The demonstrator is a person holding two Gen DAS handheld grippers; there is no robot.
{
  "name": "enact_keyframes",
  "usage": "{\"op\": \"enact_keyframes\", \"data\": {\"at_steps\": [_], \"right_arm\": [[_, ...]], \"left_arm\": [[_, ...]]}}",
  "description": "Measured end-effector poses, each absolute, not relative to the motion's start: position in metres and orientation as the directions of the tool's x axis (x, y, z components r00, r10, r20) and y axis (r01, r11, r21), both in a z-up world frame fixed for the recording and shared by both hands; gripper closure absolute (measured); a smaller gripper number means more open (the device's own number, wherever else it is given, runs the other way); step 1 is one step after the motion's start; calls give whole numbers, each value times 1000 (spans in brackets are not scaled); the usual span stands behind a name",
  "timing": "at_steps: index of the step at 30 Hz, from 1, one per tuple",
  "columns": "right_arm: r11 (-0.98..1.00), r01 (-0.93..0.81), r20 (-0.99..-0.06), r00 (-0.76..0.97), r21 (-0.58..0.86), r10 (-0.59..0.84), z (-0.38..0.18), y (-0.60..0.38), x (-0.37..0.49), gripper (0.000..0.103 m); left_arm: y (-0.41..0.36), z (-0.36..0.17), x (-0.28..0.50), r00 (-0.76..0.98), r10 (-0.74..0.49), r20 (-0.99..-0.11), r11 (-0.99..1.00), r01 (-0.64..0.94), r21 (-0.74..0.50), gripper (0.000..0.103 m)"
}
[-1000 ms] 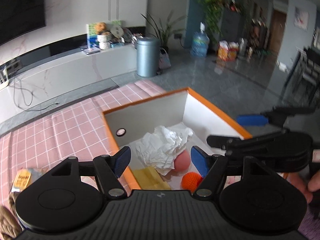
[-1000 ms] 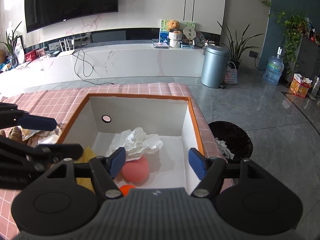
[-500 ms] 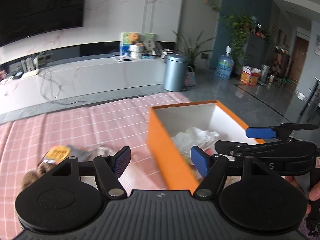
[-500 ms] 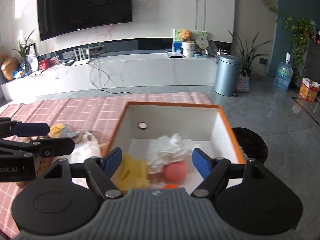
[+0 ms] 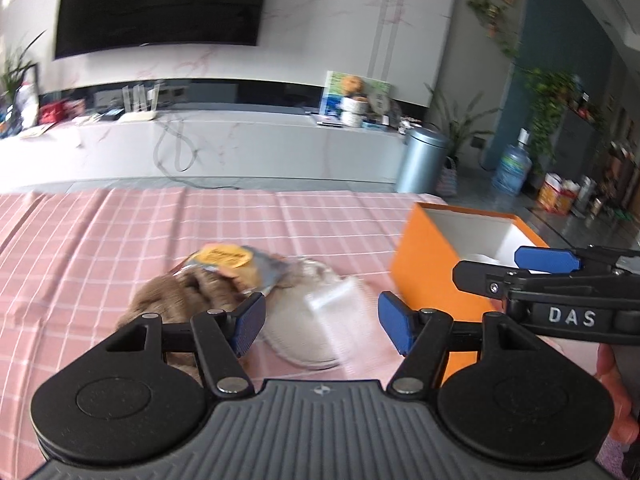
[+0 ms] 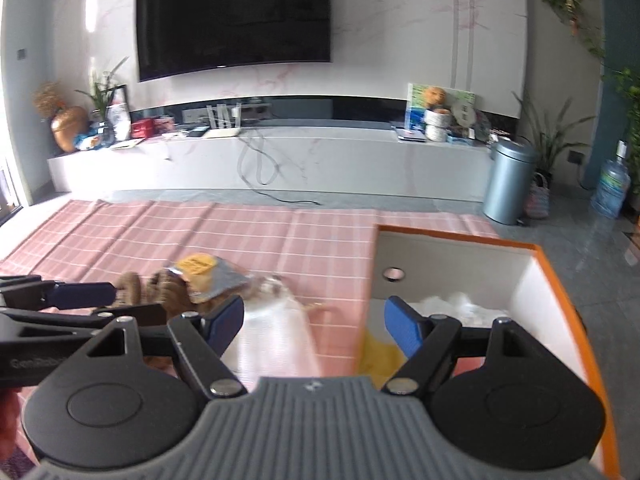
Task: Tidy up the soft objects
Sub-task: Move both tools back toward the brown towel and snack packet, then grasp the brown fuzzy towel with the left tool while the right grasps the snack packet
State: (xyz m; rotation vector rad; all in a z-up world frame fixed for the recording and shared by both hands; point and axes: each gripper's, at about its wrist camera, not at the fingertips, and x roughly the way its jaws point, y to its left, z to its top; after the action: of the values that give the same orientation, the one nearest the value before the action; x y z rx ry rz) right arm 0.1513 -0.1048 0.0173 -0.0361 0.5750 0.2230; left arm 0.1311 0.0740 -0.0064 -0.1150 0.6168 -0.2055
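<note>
On the pink checked cloth lies a pile: a brown plush [image 5: 176,292], a silver packet with a yellow label [image 5: 232,264] and a white soft pouch [image 5: 316,320]. My left gripper [image 5: 322,322] hovers in front of the pouch. Its jaws are closing, and no pad touches anything. An orange box [image 5: 424,264] stands to the right. My right gripper [image 6: 314,326] stands open over the gap between the pouch [image 6: 276,332] and the box wall [image 6: 456,236]. Inside the box are crumpled white paper [image 6: 460,304] and a yellow soft item [image 6: 378,354].
The right gripper [image 5: 500,270] crosses the left wrist view in front of the box; the left gripper [image 6: 108,306] shows at the left of the right wrist view. Beyond the cloth [image 6: 240,236] are a white TV console [image 6: 280,152] and a grey bin [image 6: 508,184].
Both grippers have swung left, away from above the box's inside toward the pile on the cloth. The box now sits at the right of both views.
</note>
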Motion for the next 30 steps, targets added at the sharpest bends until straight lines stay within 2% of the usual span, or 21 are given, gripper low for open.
{"op": "enact_keyframes", "data": {"at_steps": [8, 14, 26, 30], "right_arm": [[943, -332, -540, 796, -10, 274, 5, -54, 151, 27], [923, -383, -575, 762, -28, 298, -14, -29, 163, 34], [908, -417, -646, 702, -32, 299, -42, -10, 194, 36], [906, -423, -653, 693, -26, 305, -46, -5, 205, 43]], "left_arm": [[113, -22, 126, 807, -155, -569, 981, 60, -183, 29], [150, -42, 125, 775, -187, -604, 949, -17, -315, 25], [180, -60, 132, 776, -102, -622, 952, -105, -287, 24], [179, -60, 137, 777, -56, -627, 975, -92, -200, 18]]}}
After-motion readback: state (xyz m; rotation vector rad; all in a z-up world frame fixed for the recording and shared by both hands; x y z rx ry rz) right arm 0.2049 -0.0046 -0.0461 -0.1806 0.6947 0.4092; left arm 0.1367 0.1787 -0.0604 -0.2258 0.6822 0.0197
